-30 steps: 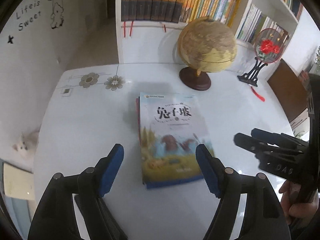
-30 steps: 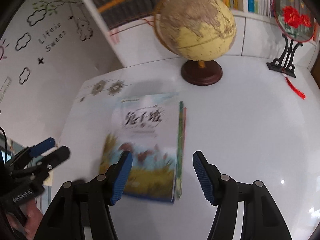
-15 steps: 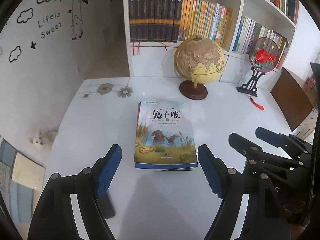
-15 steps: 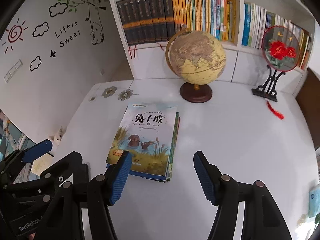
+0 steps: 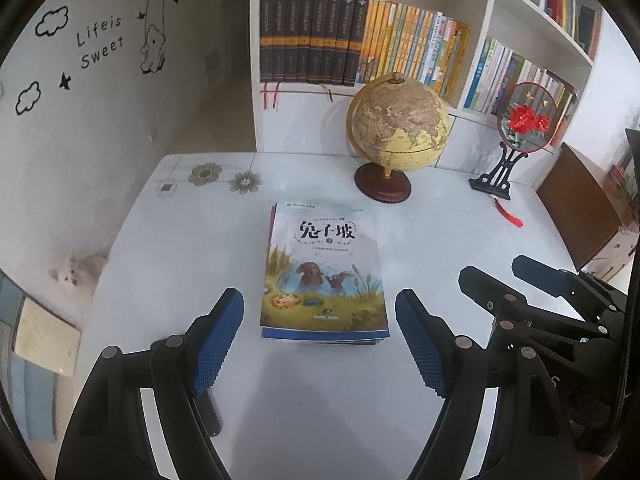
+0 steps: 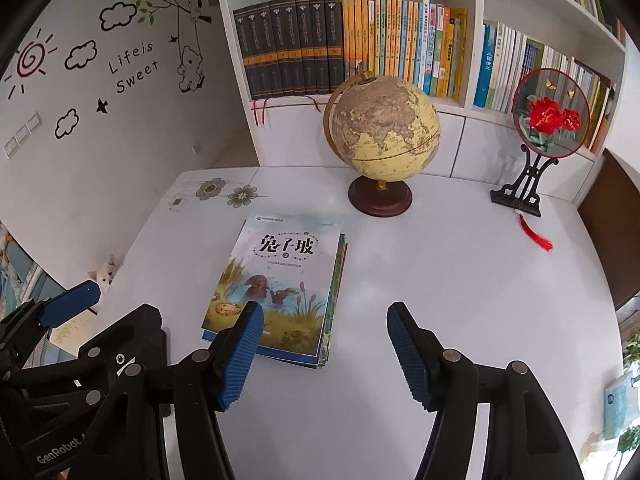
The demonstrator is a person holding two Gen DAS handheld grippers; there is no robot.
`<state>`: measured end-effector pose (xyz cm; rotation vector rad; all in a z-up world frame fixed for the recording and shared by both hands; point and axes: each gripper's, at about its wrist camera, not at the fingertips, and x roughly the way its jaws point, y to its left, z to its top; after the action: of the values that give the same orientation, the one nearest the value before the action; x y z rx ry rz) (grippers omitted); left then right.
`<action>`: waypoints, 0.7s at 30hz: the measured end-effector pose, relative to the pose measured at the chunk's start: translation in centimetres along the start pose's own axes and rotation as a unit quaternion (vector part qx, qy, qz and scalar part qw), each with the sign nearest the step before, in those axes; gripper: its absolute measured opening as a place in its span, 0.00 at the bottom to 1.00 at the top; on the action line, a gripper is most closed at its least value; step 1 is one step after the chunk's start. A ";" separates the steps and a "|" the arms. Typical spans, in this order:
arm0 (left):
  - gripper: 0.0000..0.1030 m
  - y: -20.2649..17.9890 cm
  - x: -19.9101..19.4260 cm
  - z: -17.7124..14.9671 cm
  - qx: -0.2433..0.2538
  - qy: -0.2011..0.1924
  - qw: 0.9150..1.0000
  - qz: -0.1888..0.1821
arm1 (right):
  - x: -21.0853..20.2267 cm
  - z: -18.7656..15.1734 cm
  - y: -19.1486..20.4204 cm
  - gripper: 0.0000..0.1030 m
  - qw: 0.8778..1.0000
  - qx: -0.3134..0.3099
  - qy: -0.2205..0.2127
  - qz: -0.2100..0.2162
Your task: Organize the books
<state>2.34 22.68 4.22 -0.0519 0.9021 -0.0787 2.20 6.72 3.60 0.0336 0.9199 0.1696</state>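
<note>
A stack of thin picture books [image 5: 324, 272] [image 6: 276, 292] lies flat in the middle of the white table [image 5: 180, 264], a cover with rabbits and reeds on top. My left gripper [image 5: 320, 340] hovers open above the table just in front of the stack, nothing between its blue pads. My right gripper [image 6: 322, 344] is open too, held above the table at the stack's near right corner, its left pad overlapping the cover in the picture. Each gripper shows at the edge of the other's view: the right one [image 5: 532, 284], the left one [image 6: 80, 320].
A globe [image 5: 398, 128] on a dark wooden base stands behind the books. A round red-flower fan on a black stand [image 5: 520, 128] is at the back right, with a red tassel. A white bookcase [image 6: 360, 44] full of books lines the back. A small white animal [image 5: 80, 272] sits on the floor at left.
Both grippers have pulled back and up from the stack, so the books look smaller and the shelves have come into view. In the last half second they stayed almost still.
</note>
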 end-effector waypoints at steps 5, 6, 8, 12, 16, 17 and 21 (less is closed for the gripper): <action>0.75 0.1 0.2 -0.1 0.003 -0.002 1.000 0.007 | 0.6 0.1 0.3 0.61 1.000 -0.001 0.006 0.000; 0.75 0.0 0.2 -0.1 0.005 -0.003 1.000 0.011 | 0.7 0.1 0.3 0.61 1.000 -0.001 0.007 -0.001; 0.75 -0.1 0.2 -0.1 0.008 -0.002 1.000 0.014 | 0.9 0.1 0.4 0.61 1.000 -0.001 0.008 -0.002; 0.75 -0.3 0.5 0.1 0.012 0.001 1.000 0.010 | 1.0 0.1 0.1 0.61 1.000 0.006 0.011 -0.004; 0.74 -0.8 0.7 0.2 0.020 0.004 1.000 0.012 | 1.2 0.0 -0.3 0.61 1.000 0.013 0.018 -0.010; 0.74 -0.9 0.7 0.2 0.022 0.005 1.000 0.011 | 1.3 0.0 -0.4 0.61 1.000 0.016 0.021 -0.011; 0.75 -1.0 0.8 0.4 0.019 0.010 1.000 0.002 | 1.3 -0.2 -0.9 0.61 0.999 0.024 0.023 -0.011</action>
<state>3.14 21.62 3.89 -0.0134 0.9196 -0.0938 2.94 6.02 2.38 0.0638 0.9695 0.1293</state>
